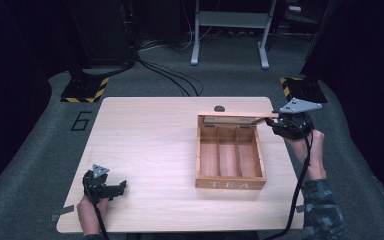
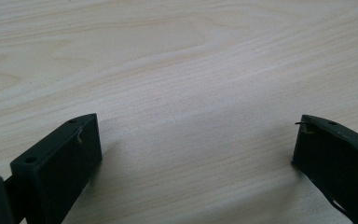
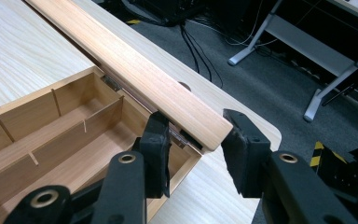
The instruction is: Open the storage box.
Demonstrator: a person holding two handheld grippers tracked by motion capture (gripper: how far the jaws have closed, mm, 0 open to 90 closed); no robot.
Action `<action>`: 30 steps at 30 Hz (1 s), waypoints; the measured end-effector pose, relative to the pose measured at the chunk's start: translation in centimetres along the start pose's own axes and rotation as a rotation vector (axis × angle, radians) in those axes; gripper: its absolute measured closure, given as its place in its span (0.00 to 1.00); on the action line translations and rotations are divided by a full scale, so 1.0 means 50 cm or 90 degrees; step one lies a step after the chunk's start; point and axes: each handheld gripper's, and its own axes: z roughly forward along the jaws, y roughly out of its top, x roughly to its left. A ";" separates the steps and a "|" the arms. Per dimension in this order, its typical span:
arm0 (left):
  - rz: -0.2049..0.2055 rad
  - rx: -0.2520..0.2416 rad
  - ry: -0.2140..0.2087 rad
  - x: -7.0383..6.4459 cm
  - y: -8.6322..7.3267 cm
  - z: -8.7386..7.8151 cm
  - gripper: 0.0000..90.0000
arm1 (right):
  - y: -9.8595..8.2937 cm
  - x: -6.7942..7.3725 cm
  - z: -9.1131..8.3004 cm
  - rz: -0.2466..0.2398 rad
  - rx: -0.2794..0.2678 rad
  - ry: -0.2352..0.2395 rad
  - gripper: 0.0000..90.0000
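Right hand-held gripper (image 1: pixel 279 121) at lid (image 1: pixel 237 116) of "TEA" box (image 1: pixel 230 184)

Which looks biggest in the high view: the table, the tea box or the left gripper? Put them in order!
1. The table, biggest by far.
2. The tea box, open on the table.
3. The left gripper, smallest, though it sits nearer the camera.

In the right gripper view the tea box (image 3: pixel 65 135) runs off the left and bottom edges, and its raised lid (image 3: pixel 135 70) off the top. Whether the right tongs (image 3: pixel 196 154) touch the lid cannot be told.
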 end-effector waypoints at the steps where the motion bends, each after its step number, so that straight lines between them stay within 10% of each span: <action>1: 0.000 0.000 0.000 0.000 0.000 0.000 0.01 | -0.001 0.001 0.000 0.002 0.000 0.000 0.69; 30: 0.001 0.003 -0.003 0.000 0.000 -0.001 0.01 | -0.089 0.050 -0.023 0.042 -0.022 0.021 0.65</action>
